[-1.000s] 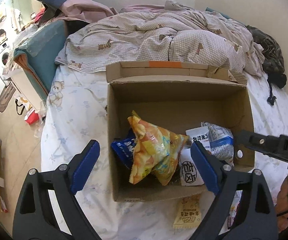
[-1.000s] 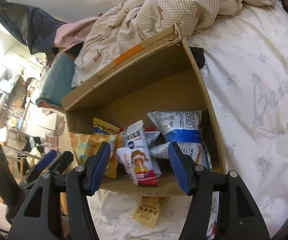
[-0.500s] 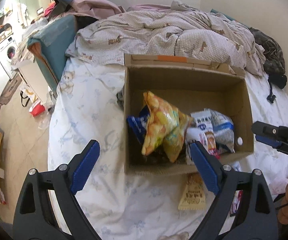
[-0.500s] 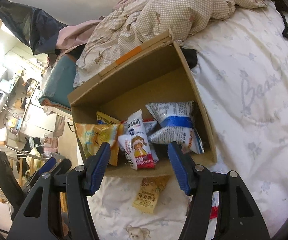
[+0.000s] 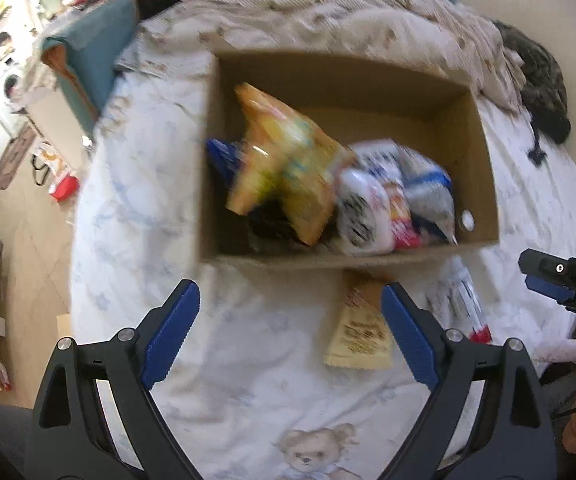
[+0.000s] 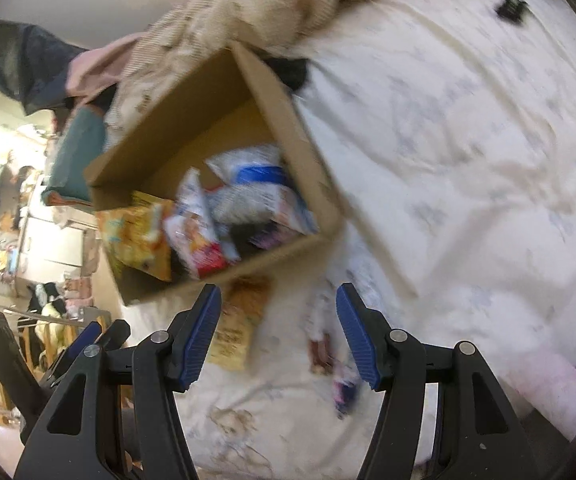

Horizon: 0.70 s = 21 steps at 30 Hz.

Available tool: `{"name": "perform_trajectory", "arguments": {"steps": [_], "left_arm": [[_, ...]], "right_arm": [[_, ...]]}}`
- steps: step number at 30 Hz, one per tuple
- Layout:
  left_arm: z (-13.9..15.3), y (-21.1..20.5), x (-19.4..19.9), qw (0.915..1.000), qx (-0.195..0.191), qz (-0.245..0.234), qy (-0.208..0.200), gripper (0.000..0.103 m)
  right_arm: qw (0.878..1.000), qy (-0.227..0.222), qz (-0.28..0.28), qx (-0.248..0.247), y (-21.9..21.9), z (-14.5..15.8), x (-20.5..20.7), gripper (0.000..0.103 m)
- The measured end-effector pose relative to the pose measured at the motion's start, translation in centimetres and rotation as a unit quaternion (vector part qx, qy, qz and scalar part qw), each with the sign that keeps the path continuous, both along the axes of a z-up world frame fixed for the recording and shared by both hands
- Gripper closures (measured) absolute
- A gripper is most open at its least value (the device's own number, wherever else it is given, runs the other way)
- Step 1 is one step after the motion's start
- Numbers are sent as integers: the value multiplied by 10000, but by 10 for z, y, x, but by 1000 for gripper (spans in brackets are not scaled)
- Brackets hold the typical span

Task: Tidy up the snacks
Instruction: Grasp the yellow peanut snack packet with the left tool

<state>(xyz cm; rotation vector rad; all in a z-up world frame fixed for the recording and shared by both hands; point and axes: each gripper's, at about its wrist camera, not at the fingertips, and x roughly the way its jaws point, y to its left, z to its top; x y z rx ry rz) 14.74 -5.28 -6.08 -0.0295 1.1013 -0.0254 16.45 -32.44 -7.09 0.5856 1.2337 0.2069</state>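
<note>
Print on tan packet (image 5: 359,330) beside cardboard box (image 5: 484,184) blurred, unreadable

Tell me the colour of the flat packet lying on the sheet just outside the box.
Tan and pale yellow packet, clearest in the left wrist view.

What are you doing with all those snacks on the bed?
A person holds two grippers over the bed. Most snacks already sit in the cardboard box. A tan packet and a white packet lie outside it on the sheet. The left gripper and right gripper are both open and empty.
</note>
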Motion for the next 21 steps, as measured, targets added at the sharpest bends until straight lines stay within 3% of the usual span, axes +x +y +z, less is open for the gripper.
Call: {"name": "perform_trajectory", "arguments": {"steps": [3,7,15,17,19,21], "left_arm": [[-23,-28,6,9991,16,-259,344,13],[-64,-55,21,9960,-33,-333,834,13],[-115,-78,45,9920,386,-463,1109,14],[-120,-81,45,9904,328,-588,1210,32],[-122,-83,41,9896,327,-672,1231,40],[-121,-85,37,9891,374,-773,1200,56]], "right_arm": [[9990,315,-232,222,-15,-14,-10,40],[9975,404,-412,417,-24,-19,-16,40],[9967,431,-511,465,-28,-22,-13,40],[9966,438,-522,461,-29,-23,-12,40],[9966,445,-530,454,-30,-24,-11,40],[9967,459,-528,416,-29,-25,-10,40]]}}
